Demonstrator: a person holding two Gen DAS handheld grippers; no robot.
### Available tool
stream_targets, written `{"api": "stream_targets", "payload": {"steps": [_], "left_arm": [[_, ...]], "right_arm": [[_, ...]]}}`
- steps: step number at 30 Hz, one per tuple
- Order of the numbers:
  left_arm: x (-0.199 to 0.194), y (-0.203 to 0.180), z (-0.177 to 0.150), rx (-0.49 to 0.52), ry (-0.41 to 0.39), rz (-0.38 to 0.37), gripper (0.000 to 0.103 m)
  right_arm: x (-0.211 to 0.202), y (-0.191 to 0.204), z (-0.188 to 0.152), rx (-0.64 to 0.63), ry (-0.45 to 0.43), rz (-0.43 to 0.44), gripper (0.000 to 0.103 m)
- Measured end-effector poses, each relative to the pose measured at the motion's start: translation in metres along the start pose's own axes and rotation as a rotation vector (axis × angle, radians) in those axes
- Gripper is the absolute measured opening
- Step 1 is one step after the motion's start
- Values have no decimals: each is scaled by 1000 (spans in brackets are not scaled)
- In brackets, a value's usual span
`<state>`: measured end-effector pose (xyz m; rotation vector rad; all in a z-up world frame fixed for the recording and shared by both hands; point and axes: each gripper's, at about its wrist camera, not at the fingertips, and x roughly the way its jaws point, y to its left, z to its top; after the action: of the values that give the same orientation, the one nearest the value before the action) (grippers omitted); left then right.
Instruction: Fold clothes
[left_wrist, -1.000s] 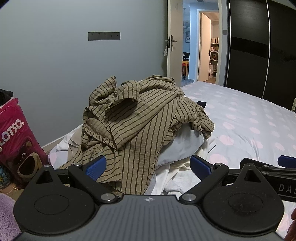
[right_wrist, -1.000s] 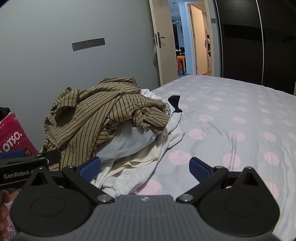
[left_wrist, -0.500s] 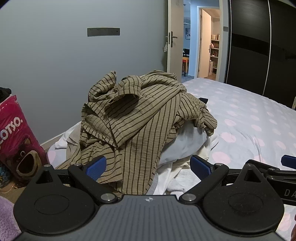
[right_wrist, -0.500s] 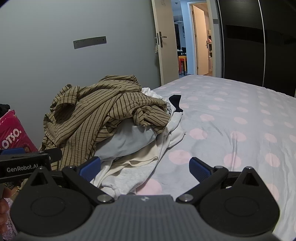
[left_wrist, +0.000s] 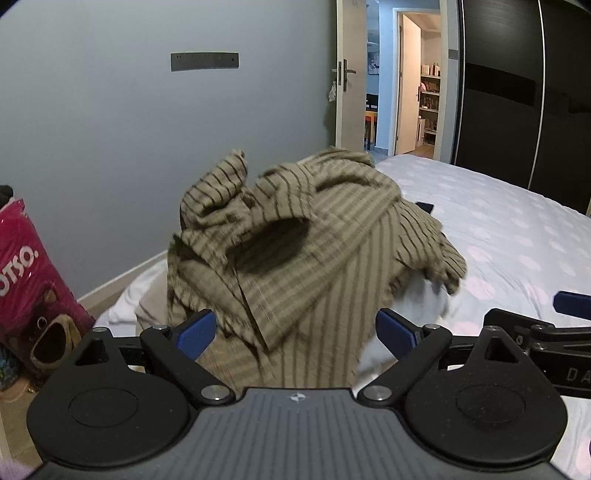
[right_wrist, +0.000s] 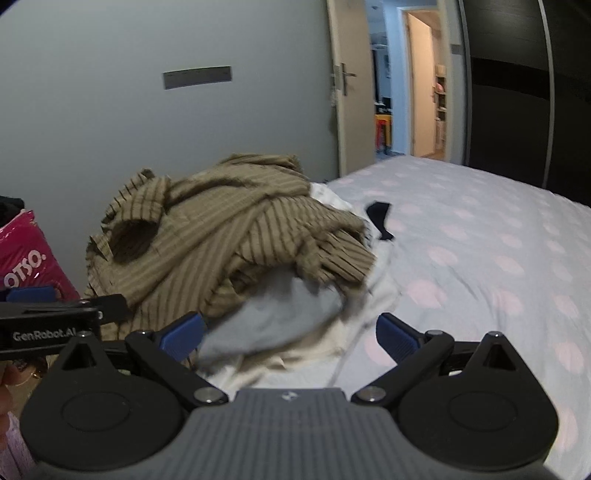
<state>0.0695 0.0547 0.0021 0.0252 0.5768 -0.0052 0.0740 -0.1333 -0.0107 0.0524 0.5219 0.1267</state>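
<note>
Where striped shirt (left_wrist: 295, 258) tops pile, jaws apart

Pink bag (left_wrist: 26, 280): cut by the left edge; lettering reads only "OTSO."
Light garments (right_wrist: 266, 325): largely buried under the striped shirt (right_wrist: 221, 236); their number cannot be told.
Dark item (right_wrist: 380, 218): motion-blurred on the bed (right_wrist: 480, 240), kind unclear.
Right tongs (left_wrist: 569, 306): cut off at the right edge in the left wrist view.
Hallway shelves (left_wrist: 428, 99): contents too small to tell.
</note>
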Motion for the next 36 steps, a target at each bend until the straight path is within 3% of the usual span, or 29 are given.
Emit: {"api": "stream_targets", "payload": {"steps": [4, 6, 8, 12, 15, 18, 21, 23, 24, 30, 36], "left_arm": [[19, 13, 22, 17, -28, 1, 91], [29, 20, 33, 22, -41, 3, 82], [40, 24, 42, 27, -42, -9, 80], [55, 29, 50, 30, -43, -36, 61], [63, 32, 53, 11, -42, -70, 47], [69, 34, 52, -2, -42, -101, 29], [72, 38, 52, -19, -43, -114, 23], [71, 39, 51, -19, -48, -120, 20], [70, 39, 50, -18, -45, -125, 16], [45, 27, 49, 16, -68, -191, 6], [-3, -5, 39, 59, -62, -369, 4]], "right_arm": [[28, 10, 24, -8, -3, 23, 91], [42, 14, 36, 3, -4, 41, 87], [55, 19, 47, 14, -5, 58, 82], [81, 29, 67, 41, 1, 96, 79], [102, 35, 75, 71, 29, 122, 69], [122, 41, 77, 104, 64, 138, 56], [137, 44, 76, 131, 89, 170, 45], [145, 45, 76, 152, 106, 183, 11], [145, 44, 76, 165, 110, 180, 2], [102, 38, 82, 151, 34, 144, 0], [32, 13, 83, 107, -32, 35, 0]]}}
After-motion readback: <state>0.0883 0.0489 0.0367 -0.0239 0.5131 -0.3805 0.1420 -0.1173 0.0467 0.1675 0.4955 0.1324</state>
